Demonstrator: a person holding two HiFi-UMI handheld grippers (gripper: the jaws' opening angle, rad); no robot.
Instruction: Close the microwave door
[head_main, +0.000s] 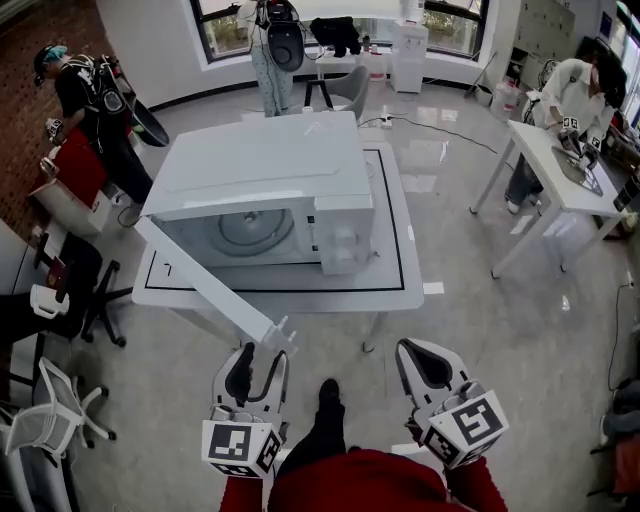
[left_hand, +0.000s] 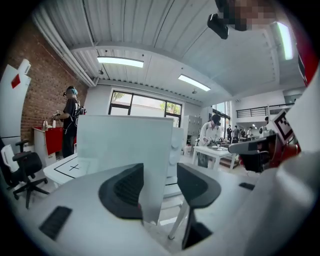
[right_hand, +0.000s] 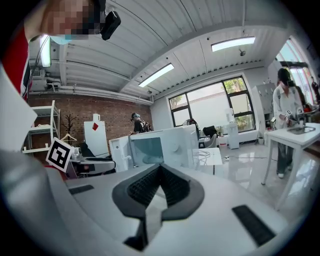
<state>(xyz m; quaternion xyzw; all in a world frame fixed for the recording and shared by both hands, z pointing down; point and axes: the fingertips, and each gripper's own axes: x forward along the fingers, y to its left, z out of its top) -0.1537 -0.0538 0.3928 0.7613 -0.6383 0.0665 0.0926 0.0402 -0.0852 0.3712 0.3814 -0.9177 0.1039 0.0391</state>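
A white microwave (head_main: 265, 190) stands on a white table (head_main: 400, 290). Its door (head_main: 205, 285) hangs wide open, swung out past the table's front edge toward me. My left gripper (head_main: 255, 365) is at the door's free end, jaws open. In the left gripper view the door panel (left_hand: 125, 150) stands between the jaws of the left gripper (left_hand: 160, 187), close to the left pad, with a gap to the right pad. My right gripper (head_main: 425, 365) hovers over the floor to the right, shut and empty. The right gripper view shows the microwave (right_hand: 160, 147) ahead of the right gripper (right_hand: 159, 187).
Office chairs (head_main: 60, 410) stand at the left. A second white table (head_main: 560, 180) with a person working at it is at the right. Two more people stand at the far left and back. My own leg and shoe (head_main: 328, 395) lie between the grippers.
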